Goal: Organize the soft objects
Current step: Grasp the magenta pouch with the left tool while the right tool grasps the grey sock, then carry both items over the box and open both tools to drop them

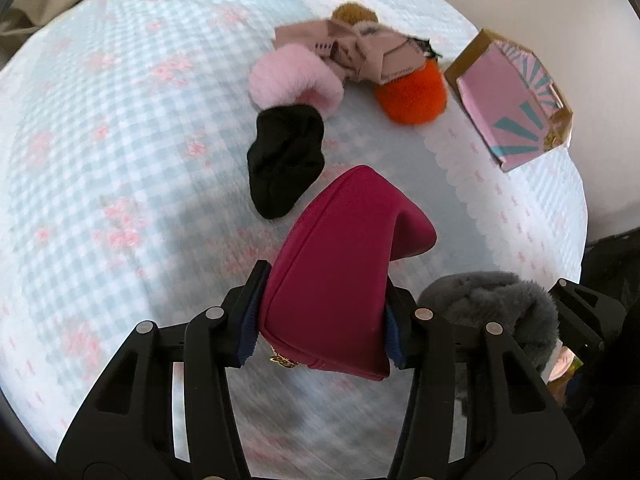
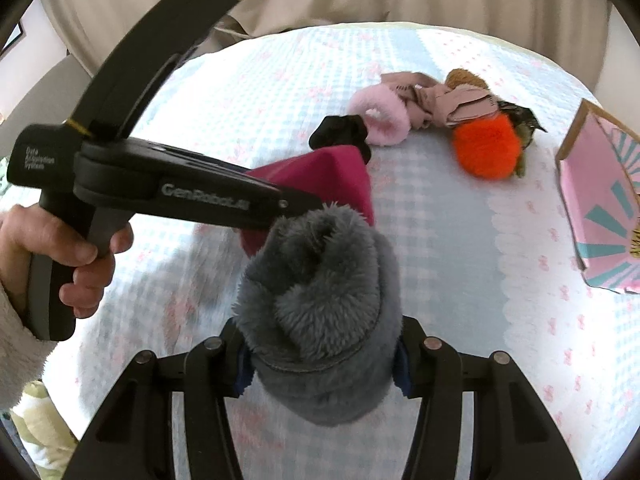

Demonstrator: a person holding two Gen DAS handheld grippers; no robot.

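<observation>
Your left gripper [image 1: 320,316] was clenched on a magenta zip pouch [image 1: 340,264], both pads pressed into its sides, and the pouch hung above the bedspread [image 1: 120,160], its far end folded over. Your right gripper [image 2: 320,364] was gripping a grey fleece item [image 2: 320,312], rolled or bunched so that its furry lining showed at the top; I could not tell whether it was a sock, a mitten or a slipper. The two held things were just beside each other, the pouch to the left of the grey fleece and slightly beyond it.

Taking the pink and teal box [image 1: 516,100] as the landmark: it lay at the bedspread's right edge. Just left of it sat an orange pompom [image 1: 412,96]. Touching that pompom and partly draped over it was a beige cloth bundle [image 1: 360,48], with a tan pompom [image 1: 354,16] behind it. Further left of the box a pink furry cuff [image 1: 292,76] touched the bundle, and a black sock [image 1: 284,160] lay against the cuff, on its near side.

Your left hand [image 2: 80,256] was wrapped around the left gripper's handle.
</observation>
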